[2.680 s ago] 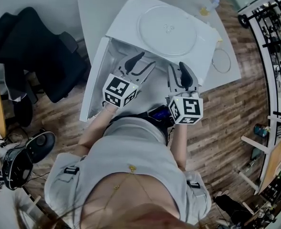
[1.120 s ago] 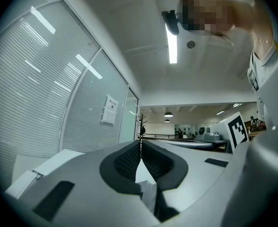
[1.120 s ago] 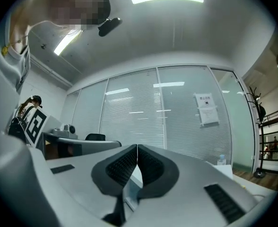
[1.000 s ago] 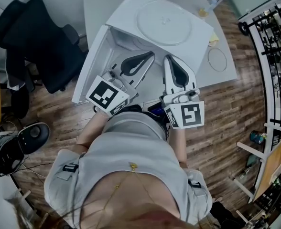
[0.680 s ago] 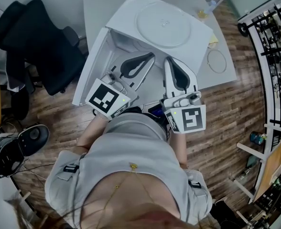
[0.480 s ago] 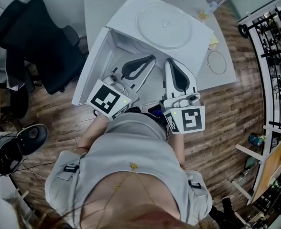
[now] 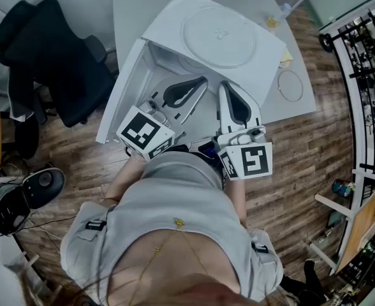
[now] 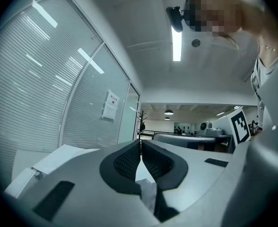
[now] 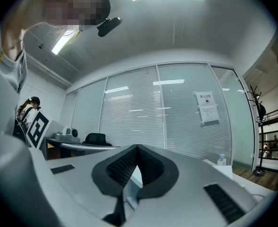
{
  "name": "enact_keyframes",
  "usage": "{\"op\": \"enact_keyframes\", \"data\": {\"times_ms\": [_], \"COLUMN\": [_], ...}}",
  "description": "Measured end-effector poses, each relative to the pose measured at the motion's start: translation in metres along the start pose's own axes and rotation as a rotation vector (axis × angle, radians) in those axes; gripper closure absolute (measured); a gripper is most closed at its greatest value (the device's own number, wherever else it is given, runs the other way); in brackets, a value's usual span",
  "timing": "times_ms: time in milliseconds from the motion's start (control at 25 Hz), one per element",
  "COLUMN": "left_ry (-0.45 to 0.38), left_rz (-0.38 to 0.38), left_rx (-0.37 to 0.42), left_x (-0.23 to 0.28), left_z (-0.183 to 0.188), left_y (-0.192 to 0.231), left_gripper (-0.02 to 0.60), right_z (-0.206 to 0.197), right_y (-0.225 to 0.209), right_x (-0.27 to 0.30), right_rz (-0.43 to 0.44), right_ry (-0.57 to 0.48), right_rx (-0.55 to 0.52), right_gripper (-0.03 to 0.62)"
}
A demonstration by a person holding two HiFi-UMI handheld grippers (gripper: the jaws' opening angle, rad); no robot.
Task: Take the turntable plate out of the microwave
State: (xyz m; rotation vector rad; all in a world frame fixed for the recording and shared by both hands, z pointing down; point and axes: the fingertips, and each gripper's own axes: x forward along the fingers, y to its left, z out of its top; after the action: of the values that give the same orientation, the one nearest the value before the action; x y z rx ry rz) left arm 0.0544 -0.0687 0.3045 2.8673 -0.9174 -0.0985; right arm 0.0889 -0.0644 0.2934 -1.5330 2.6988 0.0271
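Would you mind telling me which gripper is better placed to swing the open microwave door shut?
Probably left: the left gripper, shut, sits nearest the open door on the left of the microwave; the right gripper, also shut, is beyond it.

L tongs (image 7: 203, 80): jaws closed tip to tip, nothing between pads. Held level, pointing fwd and angled twd the R side in head view. L marker cube (image 7: 145, 132) at rear end. R tongs (image 7: 224, 85): jaws also closed, empty, held level, pointing nearly straight fwd. R marker cube (image 7: 246, 160) at rear, close to torso (image 7: 175, 222). Tips of both prs lie near each other; rear ends splayed apart. L forearm (image 7: 120, 178) bare, reaching fwd from elbow. R forearm (image 7: 238, 199) tucked along side.
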Motion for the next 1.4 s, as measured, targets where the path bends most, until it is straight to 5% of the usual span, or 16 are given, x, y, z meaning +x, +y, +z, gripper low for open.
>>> {"op": "enact_keyframes", "data": {"times_ms": [1400], "left_ry": [0.071], "left_rz": [-0.014], "left_rx": [-0.015], "left_x": [0.006], "left_z": [-0.014], "left_y": [0.0], "left_gripper": [0.548], "right_z": [-0.014], "right_y": [-0.008], "right_x": [0.002], "right_rz": [0.02], "right_ry": [0.048], "right_rx": [0.089], "right_gripper": [0.579]}}
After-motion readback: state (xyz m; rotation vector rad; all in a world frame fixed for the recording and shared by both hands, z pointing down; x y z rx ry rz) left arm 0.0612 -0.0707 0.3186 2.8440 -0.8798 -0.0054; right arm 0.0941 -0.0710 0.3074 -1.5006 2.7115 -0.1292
